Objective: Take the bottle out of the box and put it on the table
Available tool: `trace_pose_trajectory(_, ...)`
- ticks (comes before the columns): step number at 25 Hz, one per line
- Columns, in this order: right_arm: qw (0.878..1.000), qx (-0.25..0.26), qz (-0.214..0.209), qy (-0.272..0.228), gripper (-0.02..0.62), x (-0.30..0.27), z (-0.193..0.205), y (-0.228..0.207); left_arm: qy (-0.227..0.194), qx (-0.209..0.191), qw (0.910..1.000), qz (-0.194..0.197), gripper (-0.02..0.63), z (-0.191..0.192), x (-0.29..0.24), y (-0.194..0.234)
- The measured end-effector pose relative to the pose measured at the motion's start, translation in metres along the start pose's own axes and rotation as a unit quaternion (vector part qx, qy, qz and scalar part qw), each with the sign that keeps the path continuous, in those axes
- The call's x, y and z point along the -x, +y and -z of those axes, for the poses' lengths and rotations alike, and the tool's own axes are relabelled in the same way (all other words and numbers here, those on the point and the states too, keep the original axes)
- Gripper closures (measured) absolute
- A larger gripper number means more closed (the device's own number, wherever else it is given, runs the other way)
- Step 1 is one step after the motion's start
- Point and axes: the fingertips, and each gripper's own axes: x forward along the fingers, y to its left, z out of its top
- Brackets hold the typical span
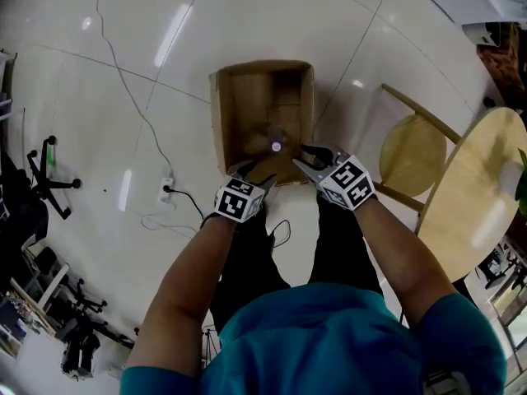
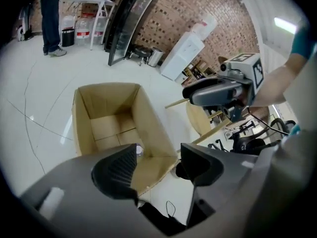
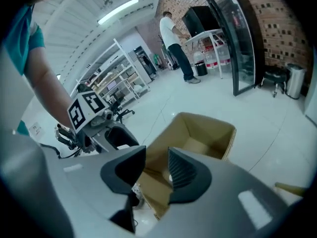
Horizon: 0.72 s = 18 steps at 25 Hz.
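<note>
An open brown cardboard box stands on the white floor in front of me. Inside it, near the front wall, the pale cap of a bottle shows from above. My left gripper hovers at the box's near rim, left of the cap, with its jaws open and empty. My right gripper is at the near right corner, also open and empty. In the left gripper view the cap peeks beside the left pad of the left gripper. The right gripper points at the box.
A round wooden table and a wooden stool stand to the right of the box. A power strip with cables lies on the floor at the left. A person stands far off by a glass-door cooler.
</note>
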Motion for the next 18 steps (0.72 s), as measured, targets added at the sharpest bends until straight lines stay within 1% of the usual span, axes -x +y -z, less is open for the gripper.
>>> trace_pose_trajectory(2, 1.000, 0.003, -0.004, 0.016, 0.449, -0.028, 0.023, -0.010, 0.015, 0.011, 0.9998, -0.008, 0.282, 0.009, -0.030, 0.032)
trace_pose_trajectory(3, 1.000, 0.002, -0.007, 0.025, 0.448, -0.039, 0.035, -0.018, 0.024, 0.012, 0.9996, -0.012, 0.265, 0.012, -0.047, 0.045)
trace_pose_trajectory(5, 0.999, -0.012, -0.005, 0.042, 0.448, -0.056, 0.057, -0.039, 0.060, 0.003, 0.9981, -0.014, 0.247, 0.022, -0.081, 0.067)
trace_pose_trajectory(7, 0.998, -0.037, 0.005, 0.057, 0.446, -0.071, 0.073, -0.061, 0.100, -0.021, 0.9947, -0.010, 0.224, 0.036, -0.112, 0.084)
trace_pose_trajectory(10, 0.996, -0.055, 0.013, 0.064, 0.445, -0.095, 0.084, -0.087, 0.140, -0.088, 0.9861, -0.014, 0.213, 0.050, -0.156, 0.111)
trace_pose_trajectory(11, 0.996, -0.056, 0.013, 0.064, 0.445, -0.101, 0.087, -0.094, 0.148, -0.116, 0.9819, -0.019, 0.213, 0.051, -0.169, 0.117)
trace_pose_trajectory(13, 0.996, -0.059, 0.015, 0.063, 0.445, -0.107, 0.091, -0.107, 0.163, -0.174, 0.9707, -0.027, 0.213, 0.053, -0.193, 0.125)
trace_pose_trajectory(15, 0.996, -0.066, 0.021, 0.059, 0.445, -0.110, 0.091, -0.116, 0.180, -0.227, 0.9567, -0.029, 0.213, 0.058, -0.213, 0.129)
trace_pose_trajectory(18, 0.996, -0.073, 0.025, 0.050, 0.445, -0.118, 0.085, -0.126, 0.203, -0.293, 0.9339, -0.033, 0.215, 0.067, -0.236, 0.141)
